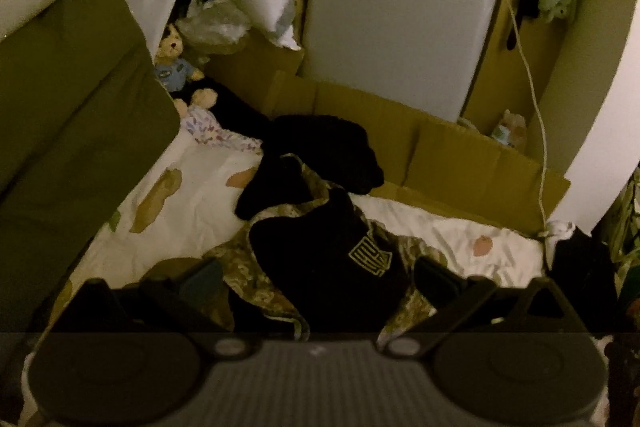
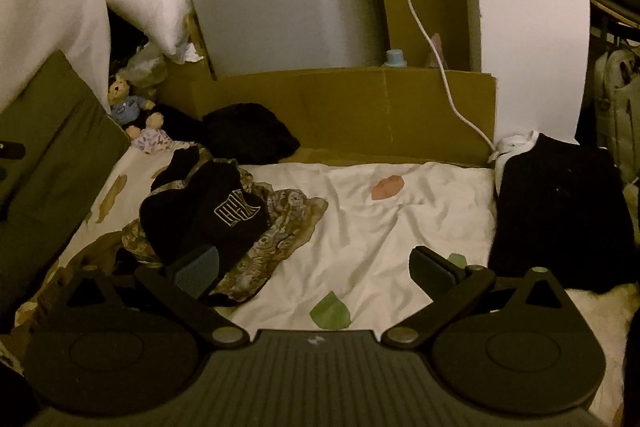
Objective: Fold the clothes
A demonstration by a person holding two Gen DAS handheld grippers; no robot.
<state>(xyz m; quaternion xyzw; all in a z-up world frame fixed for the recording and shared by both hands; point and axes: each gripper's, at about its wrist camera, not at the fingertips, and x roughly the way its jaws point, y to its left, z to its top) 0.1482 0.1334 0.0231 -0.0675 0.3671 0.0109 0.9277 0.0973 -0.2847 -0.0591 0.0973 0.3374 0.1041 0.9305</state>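
Left tool (image 1: pixel 316 277): fingers apart, over the heap (image 1: pixel 320 267)
Right tool (image 2: pixel 314 269): fingers apart, nothing between
Sheet (image 2: pixel 380 227): bare between heap (image 2: pixel 208 219) and folded black pile (image 2: pixel 560 211)
Far edge: cardboard (image 2: pixel 360 107)

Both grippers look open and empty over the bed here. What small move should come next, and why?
Probably lower the left gripper onto the black garment with the logo and close on an edge. It lies crumpled on the camouflage garment, directly between that gripper's open fingers. The right gripper hangs open over bare sheet.
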